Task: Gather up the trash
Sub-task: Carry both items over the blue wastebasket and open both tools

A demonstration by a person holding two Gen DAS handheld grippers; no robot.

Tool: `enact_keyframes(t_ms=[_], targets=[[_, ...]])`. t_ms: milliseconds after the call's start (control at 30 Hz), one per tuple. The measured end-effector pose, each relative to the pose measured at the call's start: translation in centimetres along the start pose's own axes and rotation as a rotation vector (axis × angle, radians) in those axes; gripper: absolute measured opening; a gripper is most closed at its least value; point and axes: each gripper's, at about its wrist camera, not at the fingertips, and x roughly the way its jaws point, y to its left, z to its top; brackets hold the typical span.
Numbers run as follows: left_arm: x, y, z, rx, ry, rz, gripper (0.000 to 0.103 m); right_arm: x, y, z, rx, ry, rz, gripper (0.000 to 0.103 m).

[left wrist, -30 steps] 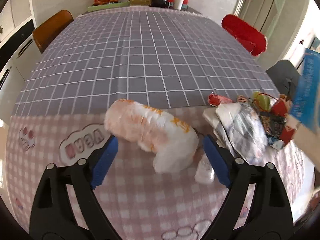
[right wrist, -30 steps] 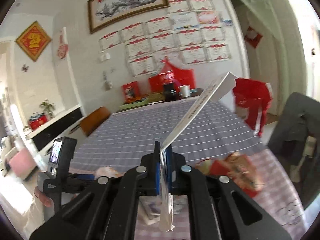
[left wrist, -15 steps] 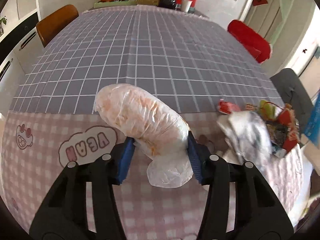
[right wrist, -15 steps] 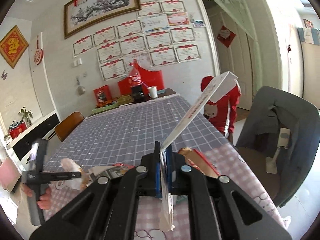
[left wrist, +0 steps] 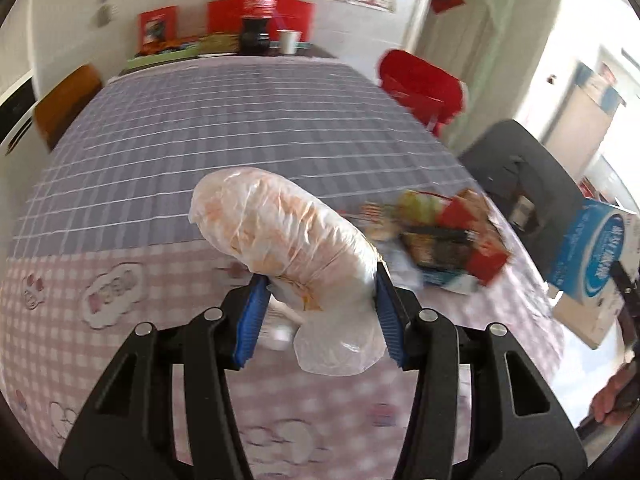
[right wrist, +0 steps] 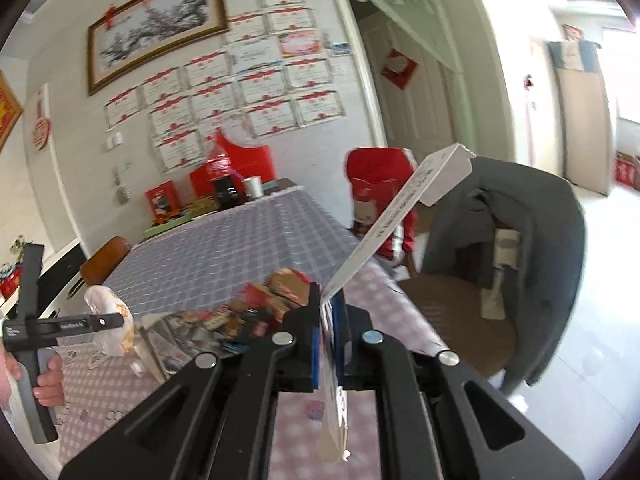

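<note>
Left claw (left wrist: 318, 312) is clamped on a crinkly plastic bag (left wrist: 288, 240), blue pads (left wrist: 250, 320) pressed into both sides; jaws were closing w/in the last sec and have since stopped on the bag. Claw is tilted downward, w/ the bag's rounded, orange-tinted bulk sticking up ahead of the tips and a clear white tail sagging below them. Bag is seen lifted off the table (left wrist: 200, 120). In the right view a hand (right wrist: 48, 376) is wrapped round the left claw's grey handle.

Right claw (right wrist: 328, 328) is pinched nearly closed on a flat cardboard box (right wrist: 404, 216), held edge-on; the box slants up and right beyond the tips, only slightly below level.

Ahead-right of the left claw, a heap of wrappers (left wrist: 444, 240) (glossy, red, yellow, black; blurred) lies near the table's right edge. Beyond that edge a grey chair (right wrist: 532, 248) and a red chair (left wrist: 420, 84) stand close. Ahead of the left claw, the grey grid cloth is open up to items at the far end. Under the claw, pink check cloth w/ cartoon prints.
</note>
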Motion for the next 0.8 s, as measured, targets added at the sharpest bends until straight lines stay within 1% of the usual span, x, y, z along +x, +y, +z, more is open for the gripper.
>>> enact_keyframes(t_ms=[133, 233, 400, 600, 700, 800], targets=[[-0.2, -5.9, -0.6, 0.084, 0.007, -0.047, 0.05, -2.4, -3.6, -1.4, 0.049, -0.006, -0.059, 0.006], [-0.1, -9.5, -1.2, 0.131, 0.016, -0.078, 0.05, -4.3, -6.5, -2.6, 0.085, -0.004, -0.11, 0.006], [0.5, -16.9, -2.8, 0.248, 0.041, -0.171, 0.05, -8.0, -11.2, -4.2, 0.154, -0.01, -0.203, 0.006], [1.0, -25.4, -5.9, 0.386, 0.093, -0.281, 0.05, -12.1, -16.1, -6.6, 0.213, 0.01, -0.325, 0.006], [1.5, -29.9, -8.0, 0.458, 0.136, -0.336, 0.05, -14.1, -18.3, -7.9, 0.254, 0.021, -0.377, 0.006], [2.1, -33.7, -10.4, 0.534, 0.182, -0.374, 0.051, -16.0, -20.3, -9.5, 0.288, 0.048, -0.443, 0.006]])
